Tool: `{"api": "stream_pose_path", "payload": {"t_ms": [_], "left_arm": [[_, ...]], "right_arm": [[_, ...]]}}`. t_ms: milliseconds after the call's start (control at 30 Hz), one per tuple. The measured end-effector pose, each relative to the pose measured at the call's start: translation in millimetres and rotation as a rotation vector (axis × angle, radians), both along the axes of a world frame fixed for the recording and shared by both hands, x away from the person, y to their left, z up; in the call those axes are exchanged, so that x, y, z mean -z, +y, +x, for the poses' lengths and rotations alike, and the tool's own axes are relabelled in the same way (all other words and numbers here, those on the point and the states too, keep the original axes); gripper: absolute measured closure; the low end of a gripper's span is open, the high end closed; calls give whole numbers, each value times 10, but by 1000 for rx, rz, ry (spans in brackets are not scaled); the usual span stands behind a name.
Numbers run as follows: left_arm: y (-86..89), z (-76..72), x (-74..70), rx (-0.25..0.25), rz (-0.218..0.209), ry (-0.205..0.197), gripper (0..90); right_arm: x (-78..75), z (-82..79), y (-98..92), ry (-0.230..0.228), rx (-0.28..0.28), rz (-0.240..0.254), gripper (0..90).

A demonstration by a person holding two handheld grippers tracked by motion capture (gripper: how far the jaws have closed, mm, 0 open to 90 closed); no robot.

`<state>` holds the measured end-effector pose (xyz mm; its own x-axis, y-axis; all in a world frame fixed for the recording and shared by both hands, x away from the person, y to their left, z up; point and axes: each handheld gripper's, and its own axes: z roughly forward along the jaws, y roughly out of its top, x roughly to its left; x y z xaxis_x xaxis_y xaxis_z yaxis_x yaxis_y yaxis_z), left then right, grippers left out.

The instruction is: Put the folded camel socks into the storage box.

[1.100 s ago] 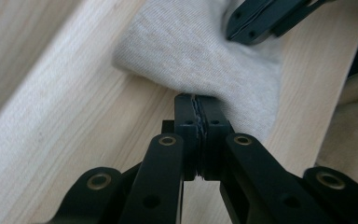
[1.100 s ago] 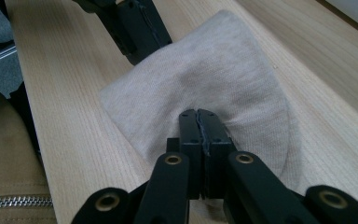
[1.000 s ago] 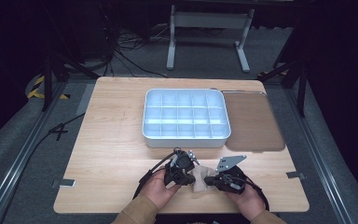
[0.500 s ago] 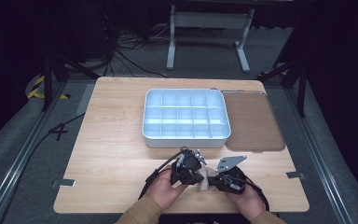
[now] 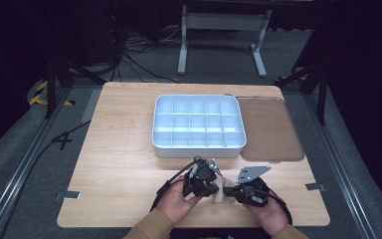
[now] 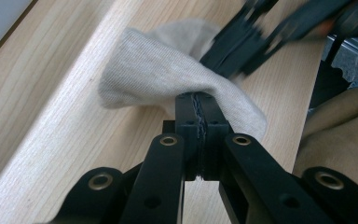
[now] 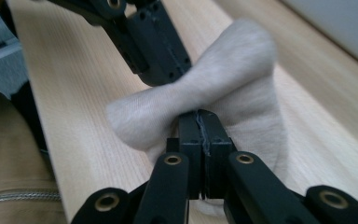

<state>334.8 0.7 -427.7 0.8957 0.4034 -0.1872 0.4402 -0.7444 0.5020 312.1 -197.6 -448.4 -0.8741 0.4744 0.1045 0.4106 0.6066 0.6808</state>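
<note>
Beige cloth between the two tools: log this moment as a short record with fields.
held item: beige cloth, bunched, above the wooden table
left tool: shut on the cloth
right tool: shut on the cloth
tool spacing: close together at the table's near edge
tray: white compartment tray behind the tools, compartments look empty
beside tray: brown mat on its right

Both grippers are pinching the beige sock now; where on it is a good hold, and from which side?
The sock is soft and bunched, so a raised fold suits best, probably. The left gripper is shut on its near edge, the right gripper on the pinched waist from the opposite side. Keep opposing holds on the gathered folds, coming in low along the table; the flat parts offer no edge to bite.
</note>
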Motion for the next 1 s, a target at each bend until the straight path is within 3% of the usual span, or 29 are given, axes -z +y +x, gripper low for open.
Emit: {"api": "stream_pose_path", "payload": {"t_ms": [67,167,200,267,400,500,900,1000], "left_arm": [[-1,-1,6,-5,-1,7,889],[-1,4,0,5,-1,2,889],[-9,-2,-4,-1,1,4,889],[-20,1,-2,0,2,3,889],[-37,0,0,6,4,2,889],[-49,-5,-10,9,-2,-2,889],[-215,9,35,51,1,-17,872],[-241,1,53,57,1,-11,825]], "right_arm": [[-59,-3,-122,-3,33,11,890],[-73,45,-378,22,128,-22,890],[-73,45,-378,22,128,-22,890],[-31,93,-497,71,167,-18,891],[64,119,-422,114,151,-64,891],[101,113,-325,114,132,-79,891],[113,98,-186,107,101,-71,890],[114,97,-184,107,100,-70,890]]}}
